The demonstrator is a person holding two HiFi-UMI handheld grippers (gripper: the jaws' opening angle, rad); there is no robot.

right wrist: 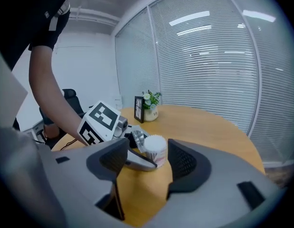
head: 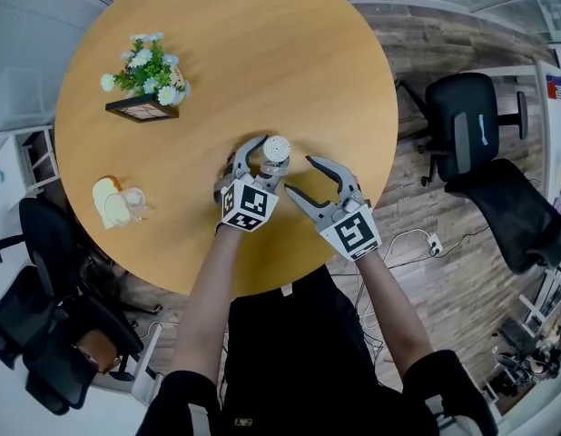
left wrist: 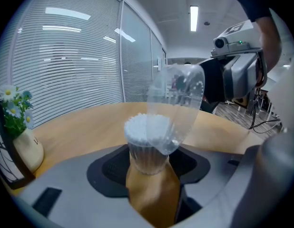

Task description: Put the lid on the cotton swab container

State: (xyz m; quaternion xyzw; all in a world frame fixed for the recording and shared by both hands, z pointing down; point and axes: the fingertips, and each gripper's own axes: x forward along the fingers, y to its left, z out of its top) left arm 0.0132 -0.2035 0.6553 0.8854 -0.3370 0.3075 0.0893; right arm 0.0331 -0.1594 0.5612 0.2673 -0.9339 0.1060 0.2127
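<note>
On the round wooden table (head: 262, 53) stands the cotton swab container (head: 276, 151), a small clear tub packed with white swabs (left wrist: 146, 127). Its clear lid (left wrist: 178, 103) stands tilted up off the rim at one side, leaving the top uncovered. My left gripper (head: 270, 159) is shut on the container's lower body (left wrist: 147, 158). My right gripper (head: 300, 175) is just right of it, open and holding nothing. In the right gripper view the container (right wrist: 155, 148) and its lid (right wrist: 132, 139) show beyond the gap of the right gripper (right wrist: 147, 163).
A flower pot with a small framed picture (head: 146, 84) stands at the table's far left, also seen from the left gripper (left wrist: 16, 127). A pale wrapped item (head: 117, 203) lies near the left edge. Office chairs (head: 471, 125) stand beside the table.
</note>
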